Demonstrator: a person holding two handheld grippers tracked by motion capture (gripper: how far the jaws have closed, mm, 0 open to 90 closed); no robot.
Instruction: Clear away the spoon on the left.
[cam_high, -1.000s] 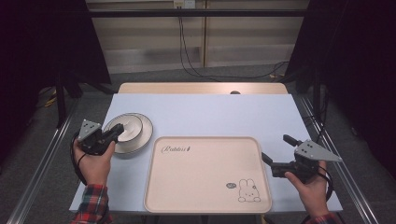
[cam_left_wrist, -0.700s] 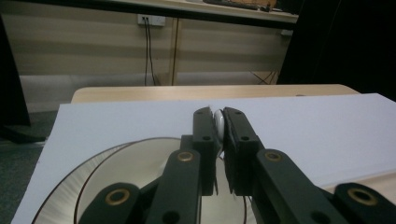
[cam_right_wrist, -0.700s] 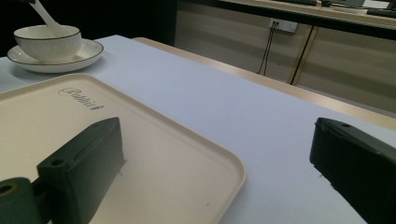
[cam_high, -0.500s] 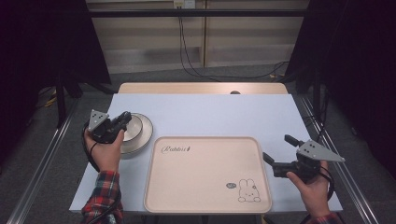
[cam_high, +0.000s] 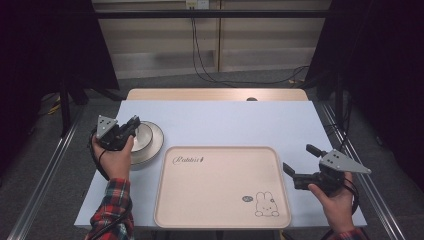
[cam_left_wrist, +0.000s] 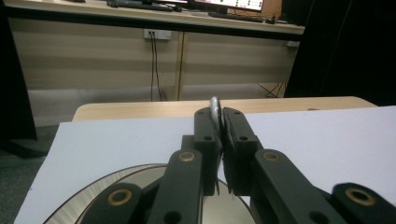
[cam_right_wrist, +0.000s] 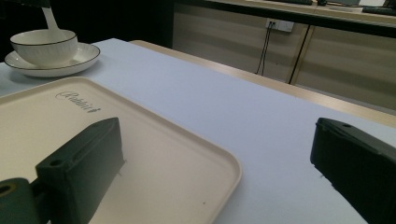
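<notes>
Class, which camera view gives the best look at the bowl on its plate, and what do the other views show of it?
The right gripper view: the bowl shows whole from the side, sitting on its plate. The high view shows the bowl partly behind the left tool. In the left gripper view I cannot make the bowl out; the plate's rim shows below the jaws.

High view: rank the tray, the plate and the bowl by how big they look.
1. Tray, clearly largest.
2. Plate, partly behind the left gripper.
3. Bowl, sitting on the plate, smallest.
</notes>
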